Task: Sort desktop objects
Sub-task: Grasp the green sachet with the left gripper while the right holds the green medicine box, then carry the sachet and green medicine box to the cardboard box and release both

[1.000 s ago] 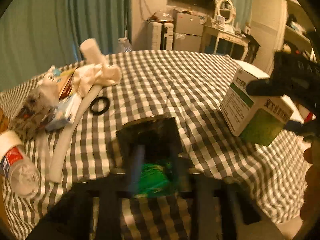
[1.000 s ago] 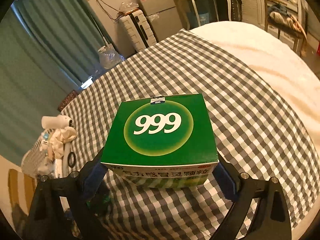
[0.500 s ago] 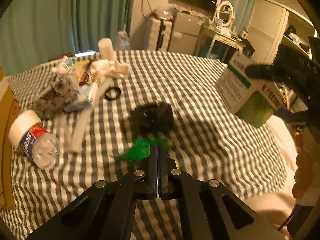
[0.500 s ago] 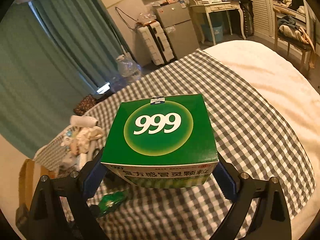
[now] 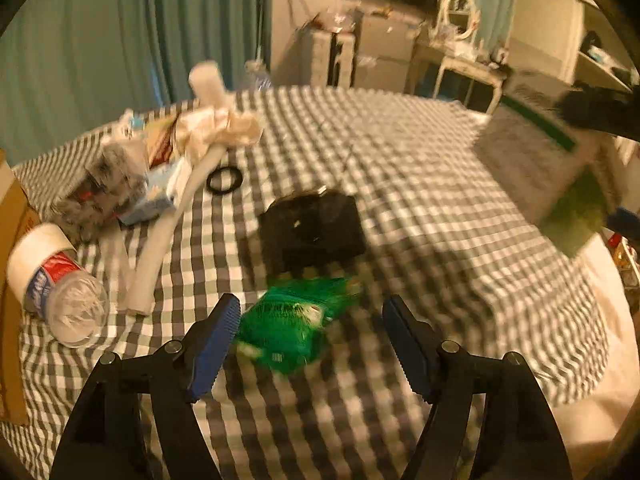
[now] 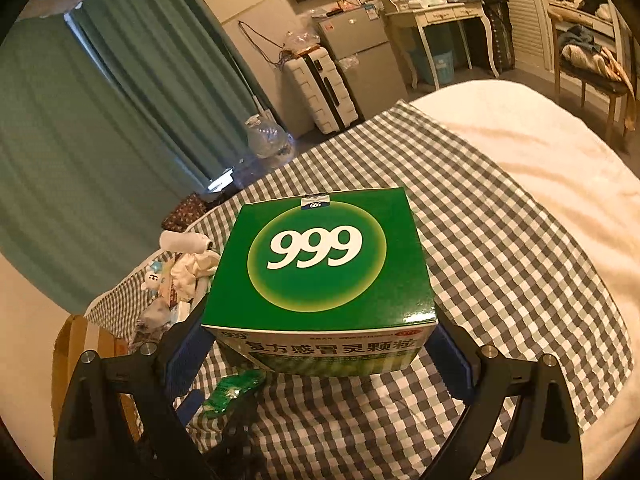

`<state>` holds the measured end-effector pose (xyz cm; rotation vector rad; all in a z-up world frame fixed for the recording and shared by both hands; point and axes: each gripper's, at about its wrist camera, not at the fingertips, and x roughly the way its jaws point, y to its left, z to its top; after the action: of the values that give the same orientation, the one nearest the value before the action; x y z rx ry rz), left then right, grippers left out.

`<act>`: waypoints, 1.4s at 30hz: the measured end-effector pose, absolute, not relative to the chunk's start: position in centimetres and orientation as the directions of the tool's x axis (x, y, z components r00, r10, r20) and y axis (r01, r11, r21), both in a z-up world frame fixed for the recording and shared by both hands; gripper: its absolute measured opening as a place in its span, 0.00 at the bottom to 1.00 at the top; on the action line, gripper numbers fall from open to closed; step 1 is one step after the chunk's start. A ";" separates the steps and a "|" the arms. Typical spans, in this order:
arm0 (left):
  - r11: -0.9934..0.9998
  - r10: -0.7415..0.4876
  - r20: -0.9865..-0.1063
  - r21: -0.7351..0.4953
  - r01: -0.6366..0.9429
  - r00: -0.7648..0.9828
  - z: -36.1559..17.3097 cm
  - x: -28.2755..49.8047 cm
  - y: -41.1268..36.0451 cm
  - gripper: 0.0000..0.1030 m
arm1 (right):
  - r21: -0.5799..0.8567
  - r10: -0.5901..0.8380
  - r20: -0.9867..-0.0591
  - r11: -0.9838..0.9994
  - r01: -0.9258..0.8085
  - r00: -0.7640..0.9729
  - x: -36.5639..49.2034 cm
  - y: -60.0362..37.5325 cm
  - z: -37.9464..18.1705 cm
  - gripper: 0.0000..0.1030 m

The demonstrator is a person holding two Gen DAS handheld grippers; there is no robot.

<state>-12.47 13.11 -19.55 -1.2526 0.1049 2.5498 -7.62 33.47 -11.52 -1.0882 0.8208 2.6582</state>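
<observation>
My right gripper (image 6: 320, 344) is shut on a green "999" medicine box (image 6: 320, 264) and holds it above the checked tablecloth. The box also shows blurred at the right of the left wrist view (image 5: 536, 164). My left gripper (image 5: 310, 336) is open and empty just above a green packet (image 5: 292, 320) that lies on the cloth between its blue pads (image 5: 214, 334). The packet also shows under the box in the right wrist view (image 6: 232, 394). A black pouch (image 5: 314, 230) lies just beyond the packet.
At the left lie a plastic bottle (image 5: 56, 286), a white tube (image 5: 168, 232), a black ring (image 5: 224, 180), crumpled tissue (image 5: 216, 128) and small packets. A cardboard box (image 5: 10, 248) stands at the left edge. A white bed (image 6: 540, 144) lies to the right.
My left gripper has opened from shut and moved closer to the green packet. The right gripper has kept its hold on the box and lifted it higher.
</observation>
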 end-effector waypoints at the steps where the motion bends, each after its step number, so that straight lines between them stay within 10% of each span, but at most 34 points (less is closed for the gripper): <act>1: -0.956 0.232 -0.793 -0.080 -0.282 -0.564 -20.2 -13.2 12.8 0.71 | 0.435 -0.071 -0.692 -0.835 -0.337 -0.719 -7.8 33.6 -11.9 0.94; 4: -0.964 0.233 -0.807 -0.117 -0.240 -0.542 -21.3 -14.0 11.8 0.55 | 0.444 -0.081 -0.703 -0.826 -0.347 -0.707 -8.2 34.0 -12.8 0.94; 5: -0.964 0.240 -0.808 -0.131 -0.233 -0.539 -21.5 -13.9 11.6 0.34 | 0.443 -0.082 -0.708 -0.825 -0.351 -0.702 -8.3 34.1 -13.1 0.94; 25: -0.963 0.270 -0.656 -0.176 -0.205 -0.705 -6.7 -10.1 5.5 0.31 | 0.382 -0.133 -0.626 -0.911 -0.153 -0.768 -5.9 25.9 -4.3 0.94; 42: -0.991 0.122 -0.608 -0.118 -0.063 -0.785 5.7 -11.1 -14.6 0.31 | 0.456 -0.497 -0.517 -0.849 0.268 -0.696 -8.6 6.4 4.6 0.94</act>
<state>-11.11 -14.61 5.69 -0.9882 -0.1389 2.8749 -8.63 6.41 4.61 -1.1941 0.6405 3.3006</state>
